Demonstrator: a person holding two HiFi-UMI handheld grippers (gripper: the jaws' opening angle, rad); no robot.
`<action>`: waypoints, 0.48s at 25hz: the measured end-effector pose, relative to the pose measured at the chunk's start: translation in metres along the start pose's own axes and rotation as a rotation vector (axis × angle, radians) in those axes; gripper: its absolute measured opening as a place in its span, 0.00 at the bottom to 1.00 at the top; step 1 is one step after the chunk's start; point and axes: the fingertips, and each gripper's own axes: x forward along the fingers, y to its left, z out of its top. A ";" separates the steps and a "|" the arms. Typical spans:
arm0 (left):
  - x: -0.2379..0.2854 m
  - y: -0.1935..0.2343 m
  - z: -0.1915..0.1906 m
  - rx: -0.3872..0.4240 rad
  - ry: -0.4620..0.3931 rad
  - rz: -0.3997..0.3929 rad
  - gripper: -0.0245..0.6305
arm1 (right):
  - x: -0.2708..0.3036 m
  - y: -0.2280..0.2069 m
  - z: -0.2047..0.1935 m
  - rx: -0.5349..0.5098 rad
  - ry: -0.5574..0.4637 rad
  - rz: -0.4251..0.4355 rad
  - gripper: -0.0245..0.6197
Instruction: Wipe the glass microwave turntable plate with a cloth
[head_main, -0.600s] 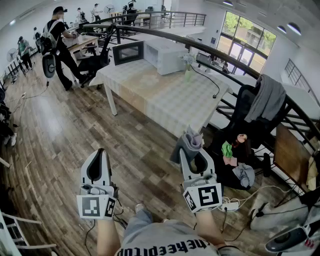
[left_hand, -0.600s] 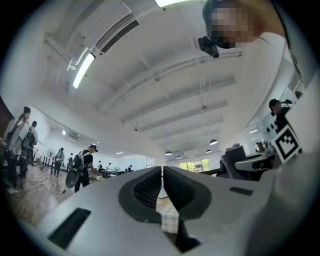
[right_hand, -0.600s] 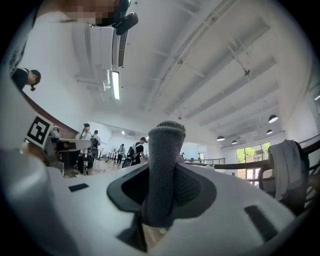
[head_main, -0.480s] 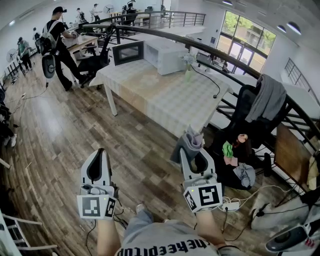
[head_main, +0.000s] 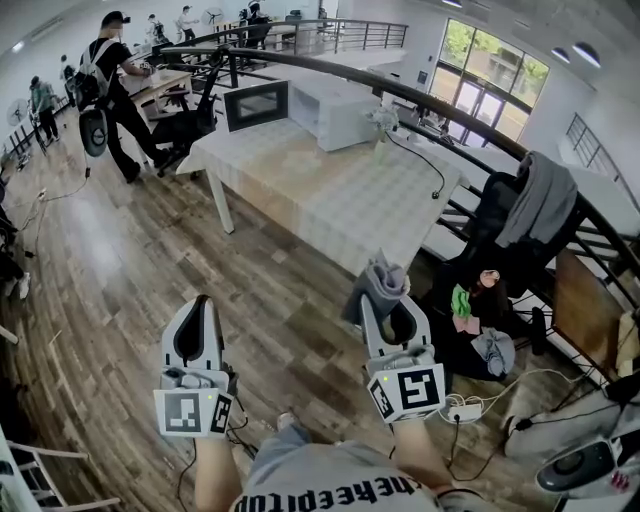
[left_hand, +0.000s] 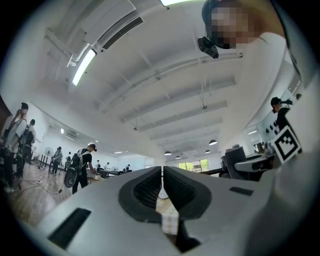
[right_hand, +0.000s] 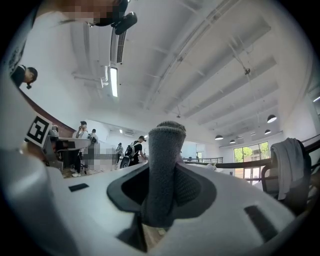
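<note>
Little changes: the left gripper (head_main: 198, 305) stays closed and empty and the right gripper (head_main: 384, 303) stays clamped on the grey cloth (head_main: 377, 283), both well short of the table (head_main: 340, 195), while the plate is not in sight and is likely inside the microwave (head_main: 256, 104), so wiping hasn't begun.

Two grippers are in view, the left gripper (head_main: 195, 312) and the right gripper (head_main: 392, 310). Each carries one marker cube, which makes two cubes (head_main: 192, 412) (head_main: 408, 392). There is one grey cloth (head_main: 378, 285). One table (head_main: 330, 205) stands ahead, and on it are one dark-fronted microwave (head_main: 256, 104), one white box-shaped appliance (head_main: 333, 112) and one vase of flowers (head_main: 378, 128). At least five people can be counted at the far end of the room in the head view, among them one person with a backpack (head_main: 112, 85). One grey garment (head_main: 540, 200) hangs at the right. One white chair (head_main: 40, 470) shows at the lower left.
</note>
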 end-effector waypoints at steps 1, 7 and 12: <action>0.004 0.004 -0.001 0.000 -0.004 0.000 0.06 | 0.005 0.000 -0.001 0.004 -0.001 -0.005 0.21; 0.023 0.032 -0.007 0.001 -0.018 -0.018 0.06 | 0.036 0.006 -0.003 0.041 -0.011 -0.022 0.21; 0.027 0.053 -0.019 -0.006 -0.005 -0.024 0.06 | 0.050 0.022 -0.010 0.056 -0.006 -0.022 0.21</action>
